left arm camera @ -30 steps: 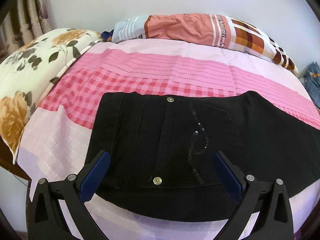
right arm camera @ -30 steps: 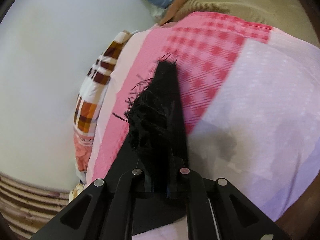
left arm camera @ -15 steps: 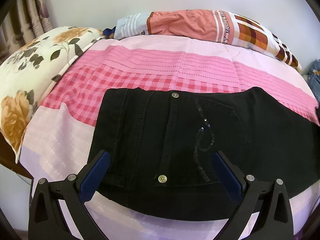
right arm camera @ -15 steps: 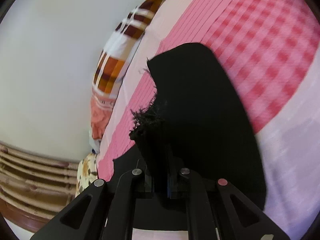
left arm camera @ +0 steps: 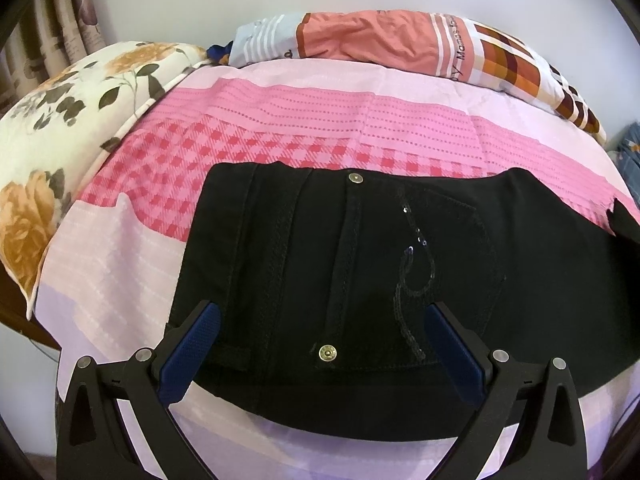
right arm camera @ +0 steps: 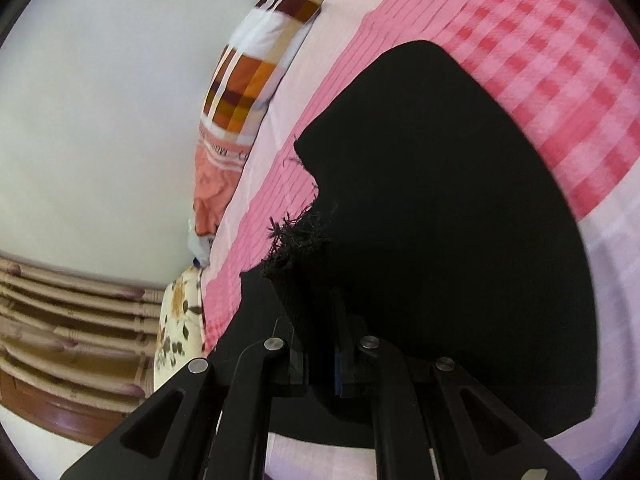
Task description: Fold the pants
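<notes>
Black denim pants point(left arm camera: 360, 272) lie spread across a pink checked bedsheet point(left arm camera: 280, 120), waistband end toward the floral pillow point(left arm camera: 60, 128), as a person folds them with two handheld grippers. The frayed hem point(right arm camera: 298, 240) of one leg is pinched between the nearly closed jaws of the right gripper point(right arm camera: 318, 308), the leg draping from it onto the rest of the garment. Only a narrow bite of ragged fabric appears to be caught, so the hem could slip free under a sharp pull, letting the leg drop short and skew the fold; dragging it low could also bunch the layer beneath. The left gripper point(left arm camera: 320, 344) hangs above the near edge of the pants with its blue-padded fingers point(left arm camera: 188, 352) wide apart and holding nothing, the brass rivet point(left arm camera: 327, 353) and sequinned back pocket point(left arm camera: 420, 280) between them. With nothing pinning the waistband, the whole garment may slide along the sheet. A patchwork pillow point(left arm camera: 400, 40) lies beyond the pants, against the wall.
</notes>
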`<state>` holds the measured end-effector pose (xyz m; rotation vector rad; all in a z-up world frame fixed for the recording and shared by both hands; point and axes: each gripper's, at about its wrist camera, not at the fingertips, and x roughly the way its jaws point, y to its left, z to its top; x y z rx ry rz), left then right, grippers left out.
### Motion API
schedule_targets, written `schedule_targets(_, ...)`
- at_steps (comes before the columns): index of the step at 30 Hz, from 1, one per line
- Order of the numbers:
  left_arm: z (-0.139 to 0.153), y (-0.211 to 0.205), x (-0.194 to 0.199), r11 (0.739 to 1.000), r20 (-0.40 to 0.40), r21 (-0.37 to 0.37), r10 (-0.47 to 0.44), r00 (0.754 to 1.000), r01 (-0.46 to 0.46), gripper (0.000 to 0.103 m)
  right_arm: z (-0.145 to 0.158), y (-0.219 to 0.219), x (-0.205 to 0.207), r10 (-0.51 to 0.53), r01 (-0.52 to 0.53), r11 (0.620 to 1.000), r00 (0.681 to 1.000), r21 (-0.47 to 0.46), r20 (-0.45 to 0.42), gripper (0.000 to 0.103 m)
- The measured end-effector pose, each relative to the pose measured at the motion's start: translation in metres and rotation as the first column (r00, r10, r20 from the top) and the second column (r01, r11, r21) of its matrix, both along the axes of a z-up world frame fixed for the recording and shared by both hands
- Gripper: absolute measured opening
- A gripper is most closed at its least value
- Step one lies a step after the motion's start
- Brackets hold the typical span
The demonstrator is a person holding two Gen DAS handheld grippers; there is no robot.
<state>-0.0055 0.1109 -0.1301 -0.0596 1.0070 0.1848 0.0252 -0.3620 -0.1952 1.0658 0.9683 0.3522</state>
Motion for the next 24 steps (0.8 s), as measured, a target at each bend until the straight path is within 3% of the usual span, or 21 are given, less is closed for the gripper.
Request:
schedule_targets(16, -0.006, 0.000, 0.001, 1.000, -0.024, -0.012, -0.003, 1.000, 0.003, 0.101, -0.012, 0.106, 0.008, 0.236, -0.236, 0.972, 0.972, 0.003, -0.019, 0.009)
schedule_targets(24, -0.008, 0.001, 0.002, 1.000, -0.035, -0.023, -0.002, 0.999, 0.001, 0.101, -0.020, 0.127, 0.005, 0.285, -0.285, 0.958, 0.958, -0.015, -0.035, 0.010)
